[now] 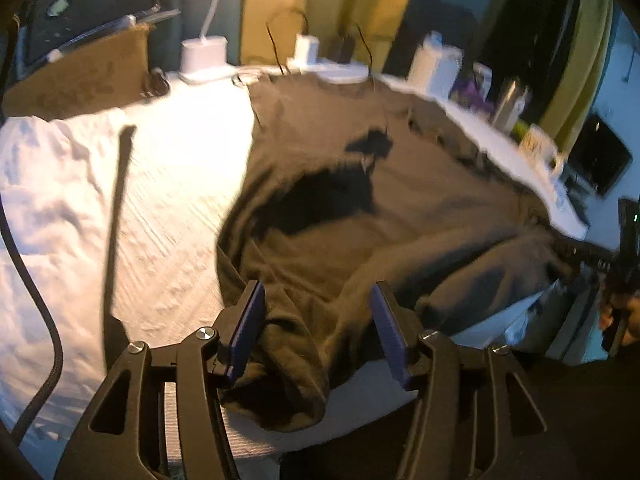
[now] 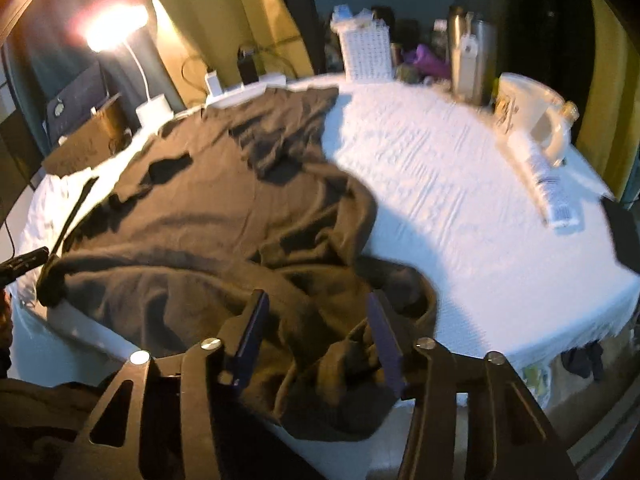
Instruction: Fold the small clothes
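Both views are blurred, so small things along the far edge of the table [image 2: 460, 208] are hard to make out. In the left wrist view the upper right is smeared; only a steel flask [image 1: 509, 104] and a mug [image 1: 540, 148] are told apart there. The bases of both grippers are cut off by the lower edge of each frame. A black cable [image 1: 36, 308] is cut off at the left edge of the left wrist view.

A dark shirt [image 2: 208, 216] is spread over the white cloth, filling the left half of the right wrist view and the centre of the left wrist view. Its near hem is bunched at the table's front edge.

The left gripper [image 1: 316, 296] is seen at lower centre with its fingers held apart; a bunched fold of the shirt lies between and just below them, but contact cannot be told. The right gripper [image 2: 318, 306] is likewise spread, with crumpled fabric lying in the gap; whether the pads [image 2: 384, 340] touch it cannot be told.

A lit lamp [image 2: 116, 26] glares in the upper left of the right wrist view, washing out what is around it. A bottle [image 2: 554, 188] is seen lying at the right.
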`<state>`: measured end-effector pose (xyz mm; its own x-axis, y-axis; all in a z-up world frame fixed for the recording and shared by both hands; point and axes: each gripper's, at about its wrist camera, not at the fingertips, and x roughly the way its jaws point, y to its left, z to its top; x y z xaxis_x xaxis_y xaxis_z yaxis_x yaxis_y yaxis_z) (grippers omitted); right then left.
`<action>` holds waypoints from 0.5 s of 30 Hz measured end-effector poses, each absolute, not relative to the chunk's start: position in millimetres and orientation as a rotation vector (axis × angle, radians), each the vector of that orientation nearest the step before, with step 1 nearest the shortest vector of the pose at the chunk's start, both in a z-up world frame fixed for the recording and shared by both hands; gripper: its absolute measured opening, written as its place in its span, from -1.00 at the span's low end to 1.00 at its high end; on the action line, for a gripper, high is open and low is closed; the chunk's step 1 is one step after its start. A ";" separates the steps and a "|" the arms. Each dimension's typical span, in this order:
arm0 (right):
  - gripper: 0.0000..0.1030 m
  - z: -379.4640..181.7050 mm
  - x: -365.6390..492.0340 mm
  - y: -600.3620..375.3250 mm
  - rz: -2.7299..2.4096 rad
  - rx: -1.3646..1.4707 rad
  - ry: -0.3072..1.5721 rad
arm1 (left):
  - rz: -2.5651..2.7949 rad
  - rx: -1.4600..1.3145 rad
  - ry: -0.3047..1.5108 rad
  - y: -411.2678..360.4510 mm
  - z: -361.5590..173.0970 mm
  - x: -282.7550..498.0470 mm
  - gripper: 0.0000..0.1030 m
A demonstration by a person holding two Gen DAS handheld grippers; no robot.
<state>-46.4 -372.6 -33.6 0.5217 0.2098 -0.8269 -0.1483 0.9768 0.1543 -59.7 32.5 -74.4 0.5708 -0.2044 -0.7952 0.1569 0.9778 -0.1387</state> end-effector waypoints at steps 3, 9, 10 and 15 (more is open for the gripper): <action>-0.19 -45.5 -48.2 -365.2 0.242 0.053 1.031 | -0.216 -0.049 0.964 29.0 -84.1 -60.2 0.07; -0.81 -48.2 -51.4 -354.3 0.275 0.001 1.033 | -0.234 0.021 0.946 24.2 -82.4 -66.5 -0.53; -0.83 -44.9 -51.6 -352.9 0.274 -0.015 1.022 | -0.235 0.028 0.937 23.4 -79.7 -67.8 -0.68; -0.83 -12.2 -49.6 -349.1 0.290 -0.043 0.935 | -0.237 0.060 0.879 17.7 -64.5 -73.0 -0.80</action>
<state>-49.6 -349.1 -12.2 0.5581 0.2272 -0.7981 -0.2642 0.9604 0.0886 -73.0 17.7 -64.5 0.6138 -0.1809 -0.7685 0.2297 0.9722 -0.0454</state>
